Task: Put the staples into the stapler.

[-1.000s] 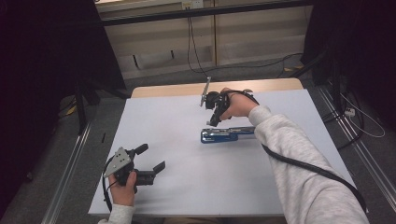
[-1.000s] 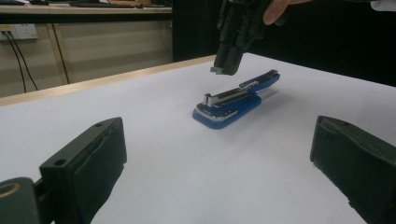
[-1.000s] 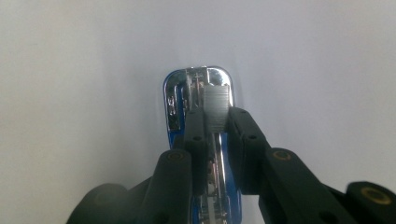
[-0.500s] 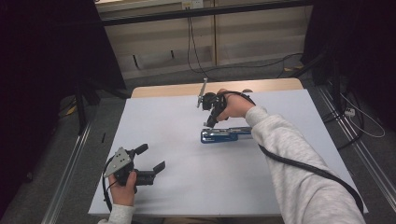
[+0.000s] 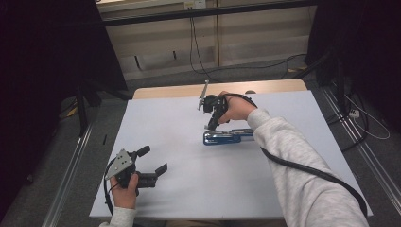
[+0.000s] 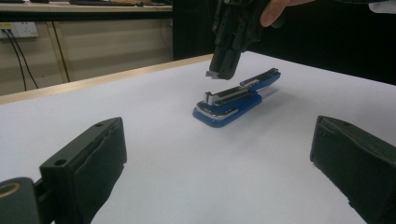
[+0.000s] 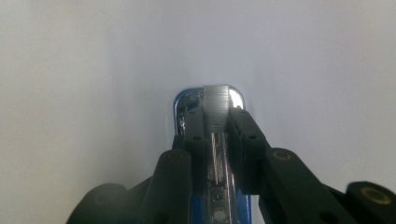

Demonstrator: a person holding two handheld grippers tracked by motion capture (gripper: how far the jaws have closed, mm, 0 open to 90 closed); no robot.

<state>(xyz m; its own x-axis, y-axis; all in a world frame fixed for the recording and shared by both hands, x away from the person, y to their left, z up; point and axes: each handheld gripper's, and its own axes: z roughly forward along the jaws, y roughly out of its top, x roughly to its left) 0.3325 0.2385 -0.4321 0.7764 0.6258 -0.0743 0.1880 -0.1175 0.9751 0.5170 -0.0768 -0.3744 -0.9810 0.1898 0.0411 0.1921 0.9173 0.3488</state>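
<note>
A blue stapler (image 5: 227, 137) lies on the white table top, its metal magazine (image 6: 224, 95) facing up. My right gripper (image 5: 209, 125) points down over the stapler's front end. It is shut on a short silvery strip of staples (image 7: 217, 109), which hangs just above the magazine; the strip's end (image 6: 212, 73) pokes out below the right gripper (image 6: 219, 70). In the right gripper view the blue stapler (image 7: 184, 100) shows behind the right gripper (image 7: 216, 116). My left gripper (image 5: 152, 160) rests near the front left, open and holding nothing, well apart from the stapler (image 6: 229, 105).
A white sheet (image 5: 179, 189) covers the table, with a wooden strip (image 5: 165, 91) bare along its far edge. Metal rails (image 5: 71, 170) run along the floor on both sides, and cables (image 5: 198, 61) lie on the floor behind the table.
My right gripper has shifted slightly left and lower over the stapler's front end with the staple strip. The left gripper has not moved.
</note>
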